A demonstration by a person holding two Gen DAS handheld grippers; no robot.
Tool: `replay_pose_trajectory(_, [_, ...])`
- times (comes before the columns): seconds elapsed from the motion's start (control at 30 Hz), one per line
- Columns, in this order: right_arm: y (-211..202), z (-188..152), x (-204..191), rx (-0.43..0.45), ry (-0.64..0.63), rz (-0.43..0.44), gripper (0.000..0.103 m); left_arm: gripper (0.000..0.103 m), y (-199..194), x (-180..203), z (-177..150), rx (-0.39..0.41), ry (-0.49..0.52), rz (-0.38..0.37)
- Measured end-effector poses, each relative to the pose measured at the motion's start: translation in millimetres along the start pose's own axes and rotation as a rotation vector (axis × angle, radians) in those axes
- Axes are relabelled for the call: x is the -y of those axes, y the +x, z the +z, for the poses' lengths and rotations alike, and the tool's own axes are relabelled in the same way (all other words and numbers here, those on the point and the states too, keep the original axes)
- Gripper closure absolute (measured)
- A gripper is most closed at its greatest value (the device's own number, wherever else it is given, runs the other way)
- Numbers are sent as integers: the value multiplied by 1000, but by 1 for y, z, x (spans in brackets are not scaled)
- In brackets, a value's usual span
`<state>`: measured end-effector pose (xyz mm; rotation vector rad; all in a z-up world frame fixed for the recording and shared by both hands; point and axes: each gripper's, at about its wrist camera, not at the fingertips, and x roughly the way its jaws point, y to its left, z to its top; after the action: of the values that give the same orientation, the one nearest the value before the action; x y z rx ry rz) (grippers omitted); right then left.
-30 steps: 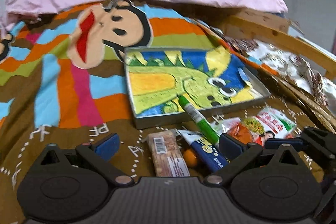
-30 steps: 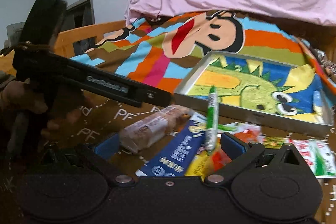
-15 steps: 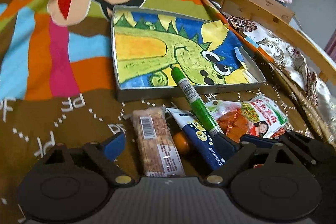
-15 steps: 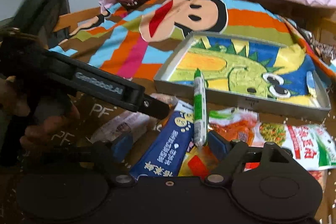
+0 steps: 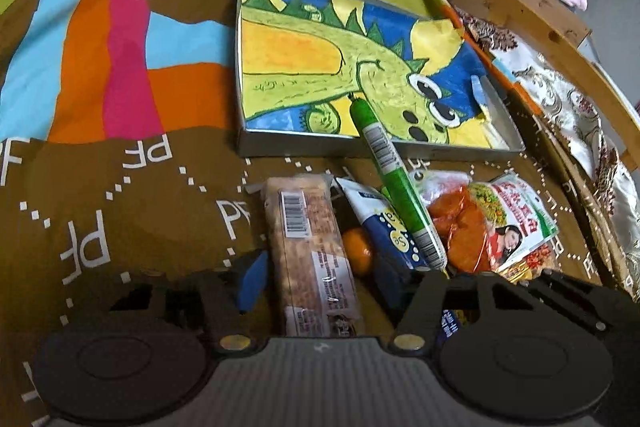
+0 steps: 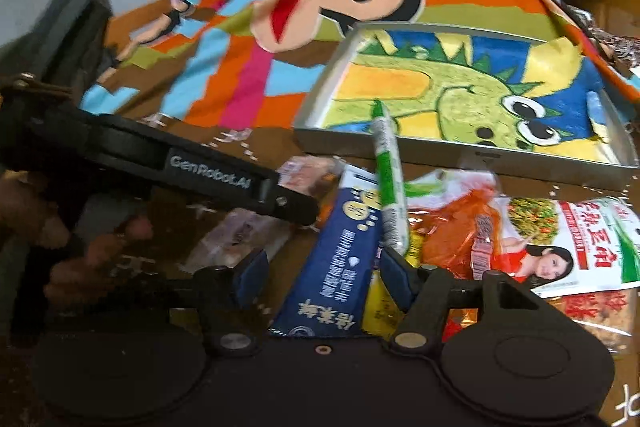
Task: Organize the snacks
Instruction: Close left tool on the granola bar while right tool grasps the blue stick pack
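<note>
Both grippers' jaws have just been closing: the left gripper [image 5: 320, 277] straddles the crinkly rectangular snack bar [image 5: 310, 251], the right gripper [image 6: 320, 277] the glossy blue packet [image 6: 340, 259], neither pressing yet, tin tray [image 5: 400, 151] at twelve o'clock.

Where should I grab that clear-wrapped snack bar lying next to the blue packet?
Grip the snack bar across its narrow width, coming from above. It lies flat and long, its long sides are free, and the left gripper already straddles it.

You have a bed under a striped cartoon blanket [image 5: 120, 75]. On it lies a shallow tray [image 5: 304, 143]; just in front of the tray sit a cereal bar [image 5: 308, 251], a blue packet [image 6: 336, 259] and red snack bags [image 5: 516, 223].
</note>
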<state>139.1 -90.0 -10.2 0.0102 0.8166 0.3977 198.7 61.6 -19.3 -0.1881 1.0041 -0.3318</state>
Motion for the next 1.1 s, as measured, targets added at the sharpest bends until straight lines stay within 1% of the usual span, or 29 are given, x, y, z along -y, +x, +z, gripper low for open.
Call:
replay_pose_trajectory(0.03, [4,1,0,-14,8,-12,38,48,2,1,0,-9,6,10])
replay_pose_trajectory(0.1, [10,1,2,-35,25,-23,39,51,3,5,-2,-18,26,38])
replay_pose_trajectory(0.13, [12,1,2,-36,27,-31,40,55,3,6,-3,-17,39,51])
replay_pose_trajectory(0.17, [12,1,1,-35,28,-42,43,56,2,7,-4,-16,46,59])
replay_pose_trajectory(0.23, [12,1,1,-32,37,-62,52,56,-1,7,-5,-15,38,55])
replay_pose_trajectory(0.27, [13,1,1,-32,35,-72,60,56,-2,7,-7,-16,33,52])
replay_pose_trajectory(0.37, [12,0,0,-32,28,-78,63,57,-6,8,-10,-12,29,55])
replay_pose_trajectory(0.5, [5,-3,3,-22,55,-51,67,57,-14,7,-14,1,4,50])
replay_pose_trajectory(0.63, [-5,-11,-4,2,-4,-42,68,57,-25,6,-18,32,-18,44])
replay_pose_trajectory(0.77, [-18,-23,-10,48,-74,-31,68,57,-40,4,-21,96,-37,32])
replay_pose_trajectory(0.87, [-30,-24,-12,119,-130,-58,68,57,-48,4,-19,146,-41,35])
replay_pose_trajectory(0.97, [-40,-15,-10,187,-140,-67,68,57,-55,4,-11,204,-40,49])
replay_pose_trajectory(1.1, [-47,9,3,255,-147,-73,68,57,-55,8,10,270,-15,60])
